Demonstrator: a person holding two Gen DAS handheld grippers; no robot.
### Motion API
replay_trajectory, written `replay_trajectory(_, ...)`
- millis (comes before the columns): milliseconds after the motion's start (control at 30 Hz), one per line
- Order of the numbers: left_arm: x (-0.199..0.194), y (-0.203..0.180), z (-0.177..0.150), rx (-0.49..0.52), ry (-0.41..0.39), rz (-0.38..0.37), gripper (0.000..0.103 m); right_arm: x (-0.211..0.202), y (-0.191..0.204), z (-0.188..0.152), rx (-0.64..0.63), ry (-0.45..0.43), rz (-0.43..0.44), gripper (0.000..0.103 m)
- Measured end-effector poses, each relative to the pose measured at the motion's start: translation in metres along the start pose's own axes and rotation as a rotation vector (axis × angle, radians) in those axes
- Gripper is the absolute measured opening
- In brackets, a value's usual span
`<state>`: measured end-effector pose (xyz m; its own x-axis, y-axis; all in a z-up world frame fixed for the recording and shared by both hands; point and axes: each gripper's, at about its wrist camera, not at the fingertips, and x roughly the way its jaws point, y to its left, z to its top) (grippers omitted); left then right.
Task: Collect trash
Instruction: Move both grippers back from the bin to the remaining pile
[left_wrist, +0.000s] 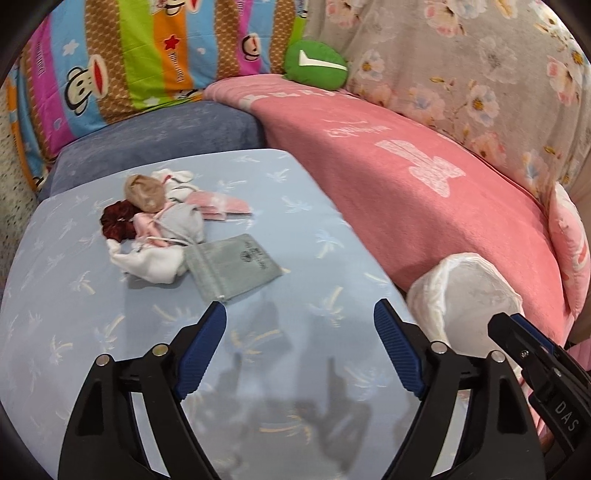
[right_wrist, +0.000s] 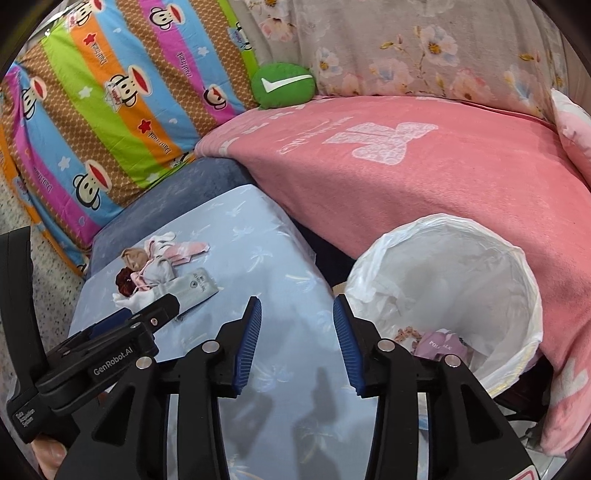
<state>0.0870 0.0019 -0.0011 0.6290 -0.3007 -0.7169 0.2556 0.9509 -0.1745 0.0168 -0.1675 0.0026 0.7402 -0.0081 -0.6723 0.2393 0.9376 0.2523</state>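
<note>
A heap of trash (left_wrist: 155, 229) lies on the light blue cloth: a tan crumpled wad, a dark red scrunchie, white and pink wrappers, and a grey pouch (left_wrist: 232, 267) at its near side. It also shows in the right wrist view (right_wrist: 155, 273). My left gripper (left_wrist: 300, 325) is open and empty, just short of the grey pouch. My right gripper (right_wrist: 297, 317) is open and empty, over the cloth's right edge beside the bin (right_wrist: 517, 266). The bin has a white liner and holds a purple packet (right_wrist: 441, 343).
A pink blanket (left_wrist: 424, 177) covers the bed to the right. A striped monkey-print pillow (left_wrist: 129, 55), a green check-mark cushion (left_wrist: 314, 64) and a floral quilt (left_wrist: 480, 74) lie behind. The bin also shows at the left wrist view's lower right (left_wrist: 465, 291).
</note>
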Motion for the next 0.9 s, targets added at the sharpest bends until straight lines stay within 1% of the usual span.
replay_trajectory(167,0.001,0.032,-0.001,-0.051,0.006,0.041,0.080,0.014,0.025,-0.003,-0.040,0.029,0.015,0.047)
replay_trajectory(500,0.007,0.098,-0.002,-0.144,0.021,0.106,0.081,0.044,0.077,-0.009,-0.138,0.075,0.048,0.049)
replay_trajectory(600,0.010,0.114,0.000,-0.158,0.023,0.123,0.081,0.057,0.096,-0.011,-0.171,0.085,0.057,0.051)
replay_trajectory(667,0.012,0.126,0.001,-0.166,0.024,0.136,0.081,0.065,0.108,-0.012,-0.185,0.092,0.066,0.056)
replay_trajectory(900,0.022,0.159,0.013,-0.206,0.020,0.155,0.081,0.104,0.151,-0.014,-0.241,0.136,0.095,0.057)
